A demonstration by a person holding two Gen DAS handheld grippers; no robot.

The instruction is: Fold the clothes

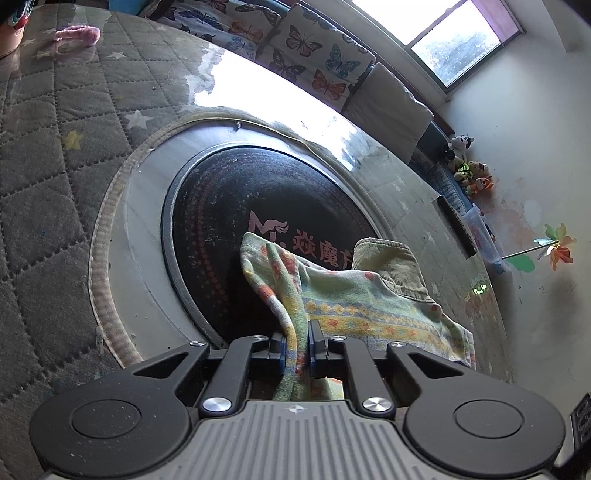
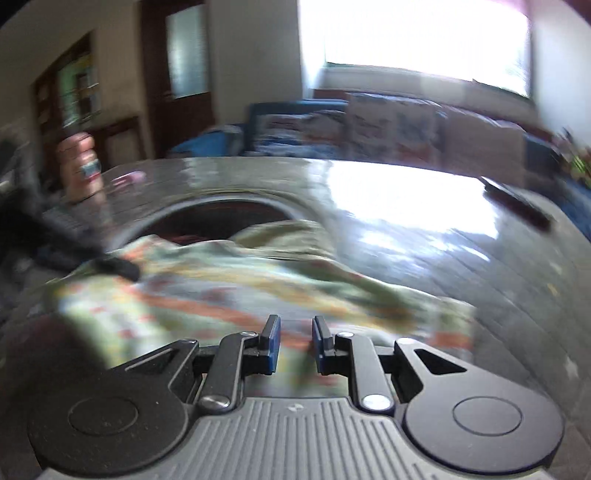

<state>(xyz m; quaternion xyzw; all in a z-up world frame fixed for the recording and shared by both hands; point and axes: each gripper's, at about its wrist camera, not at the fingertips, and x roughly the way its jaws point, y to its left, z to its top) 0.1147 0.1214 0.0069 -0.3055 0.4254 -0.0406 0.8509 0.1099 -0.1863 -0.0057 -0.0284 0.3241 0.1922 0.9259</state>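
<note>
Black left gripper (image 1: 297, 345) at lower centre clamps a fold of the pastel patterned knit garment (image 1: 369, 302), which stretches toward lower right over the dark round tabletop insert (image 1: 229, 199). Only the blurred right-wrist view shows the right gripper (image 2: 295, 345), pads parted above the cloth, grasping nothing.

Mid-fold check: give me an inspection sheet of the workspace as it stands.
Surface: quilted table under a glossy cover, black round plate set in it.
Job's things: patterned garment lying crumpled, partly over the plate.
Clutter: pink item at far edge; dark flat object.
Grippers: left gripper shut on a garment fold; right gripper open, above the garment.
Cables: nothing seen.
Surroundings: butterfly cushions, window, soft toys, pinwheel.
</note>
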